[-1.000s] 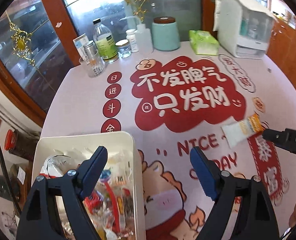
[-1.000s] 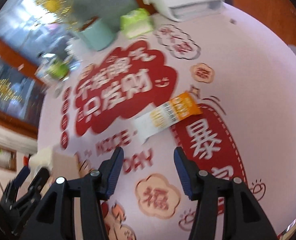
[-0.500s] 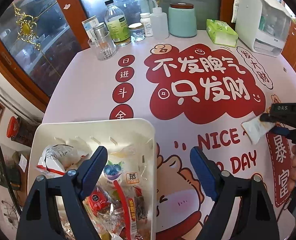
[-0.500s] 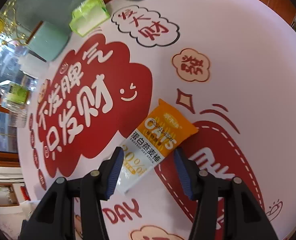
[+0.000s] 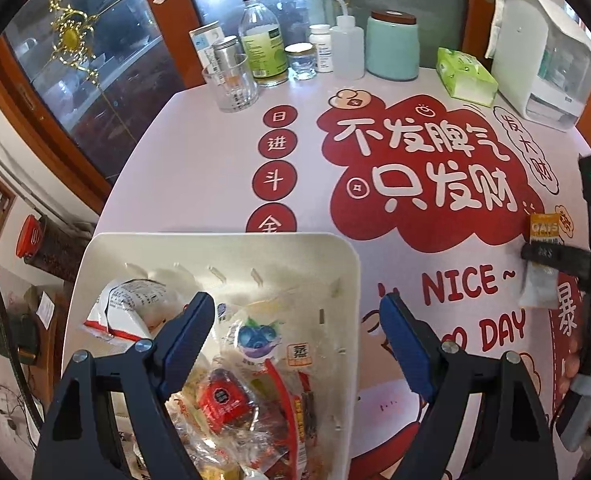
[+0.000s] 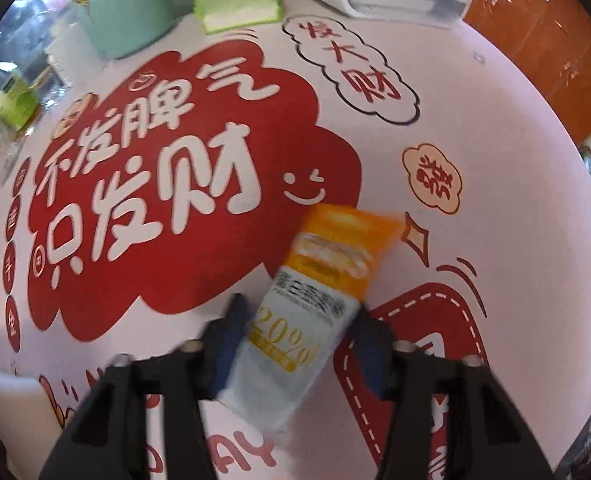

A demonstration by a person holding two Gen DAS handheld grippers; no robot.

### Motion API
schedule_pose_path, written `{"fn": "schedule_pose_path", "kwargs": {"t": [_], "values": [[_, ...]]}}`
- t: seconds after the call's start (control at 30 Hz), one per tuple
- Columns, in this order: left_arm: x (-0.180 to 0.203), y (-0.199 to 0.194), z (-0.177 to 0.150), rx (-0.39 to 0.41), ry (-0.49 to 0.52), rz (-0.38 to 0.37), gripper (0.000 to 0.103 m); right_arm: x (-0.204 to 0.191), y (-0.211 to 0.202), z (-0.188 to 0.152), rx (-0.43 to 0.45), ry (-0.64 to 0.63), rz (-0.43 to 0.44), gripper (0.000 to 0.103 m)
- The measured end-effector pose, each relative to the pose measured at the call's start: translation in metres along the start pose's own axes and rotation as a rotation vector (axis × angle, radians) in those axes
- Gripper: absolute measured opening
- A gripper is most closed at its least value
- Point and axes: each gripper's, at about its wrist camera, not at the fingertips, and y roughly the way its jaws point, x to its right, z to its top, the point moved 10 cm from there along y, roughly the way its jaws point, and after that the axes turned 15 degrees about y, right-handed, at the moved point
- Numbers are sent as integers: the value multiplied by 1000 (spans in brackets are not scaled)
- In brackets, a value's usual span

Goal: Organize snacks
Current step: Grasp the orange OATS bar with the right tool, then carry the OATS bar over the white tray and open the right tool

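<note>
On my far left sat the white bin (image 5: 215, 248) heaped with wrapped snacks (image 5: 255, 380), and my left gripper (image 5: 295, 344) hung over its right edge, fingers spread wide around nothing. Behind it a glass (image 5: 231, 84), bottles (image 5: 263, 48), a teal canister (image 5: 391, 48) and a green tissue pack (image 5: 465, 76) lined the table's (image 5: 199, 160) back edge, well clear. To the right, my right gripper (image 6: 295, 344) was closing its fingers around the oat bar (image 6: 315, 304), which lay flat on the table.

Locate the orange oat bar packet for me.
On the tablecloth right of the snack bin, between the closing jaws of the right hand-held gripper: oat bar packet.
</note>
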Motion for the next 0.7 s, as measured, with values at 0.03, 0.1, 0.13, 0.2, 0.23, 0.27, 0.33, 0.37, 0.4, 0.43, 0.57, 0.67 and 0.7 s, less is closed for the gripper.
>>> {"fn": "schedule_pose_path", "kwargs": {"t": [0.03, 0.1, 0.13, 0.2, 0.23, 0.27, 0.33, 0.37, 0.4, 0.43, 0.57, 0.67, 0.7], "values": [[-2, 0, -2, -3, -7, -2, 84, 1, -2, -3, 2, -11, 7, 37], [-5, 0, -5, -7, -15, -3, 84, 6, -5, -9, 3, -28, 18, 35], [-6, -1, -7, -8, -19, -4, 84, 8, -6, -13, 3, -37, 23, 35], [-8, -2, -10, -9, -23, -8, 84, 14, -10, -23, 3, -57, 28, 35], [-8, -3, -11, -9, -25, -10, 84, 14, -12, -28, 2, -68, 35, 34], [-8, -4, -12, -9, -25, -11, 84, 18, -15, -33, 2, -77, 39, 34], [-9, -7, -16, -6, -23, -12, 84, 17, -21, -44, 3, -94, 50, 26], [-9, -9, -18, -6, -22, -12, 84, 17, -24, -49, 1, -106, 60, 18], [-9, -10, -20, -5, -20, -12, 84, 18, -26, -55, -5, -118, 66, 18], [-9, -12, -23, -5, -19, -12, 84, 19, -31, -60, -6, -126, 77, 18], [-11, -20, -31, 0, -23, -18, 84, 18, -48, -81, 6, -170, 101, 18], [-13, -28, -38, 8, -22, -24, 84, 14, -64, -96, -7, -175, 163, 18], [-13, -31, -41, 10, -20, -27, 84, 12, -72, -100, -8, -177, 185, 18]]}}
